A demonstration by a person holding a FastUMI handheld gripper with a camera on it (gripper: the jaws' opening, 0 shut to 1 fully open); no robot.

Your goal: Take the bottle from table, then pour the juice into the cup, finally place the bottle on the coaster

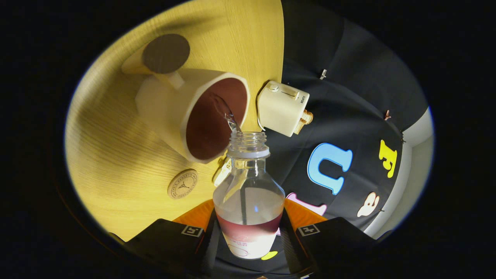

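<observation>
The pour is under way, so the first part of the job is clearly behind us: the bottle (248,193) is off the worktop (116,155) and sits clamped between the two fingers of the tongs (248,240), one finger pressing each side of its lower body. The whole rig is tipped over hard, the open neck of the bottle aimed at the mouth of the cup (201,116), and a thin clear stream (228,114) runs from the neck over the rim and into the cup's dark inside. The neck is just short of the cup's rim, not touching it as far as I can tell. A good share of liquid is left in the bottle, pooled toward the neck end, so I'd judge the pouring about midway rather than finished. What remains is to right the bottle and set it down on the coaster (182,183), the small round disc lying on the worktop just beside the cup, on the near side toward the fingers; it sits bare, nothing on it yet. Beyond the cup, at the far edge of the worktop, stands a small pale toaster (282,107) with a slice poking out, and a round-topped wooden piece (164,54) stands behind the cup; neither is in the way of the pour.
</observation>
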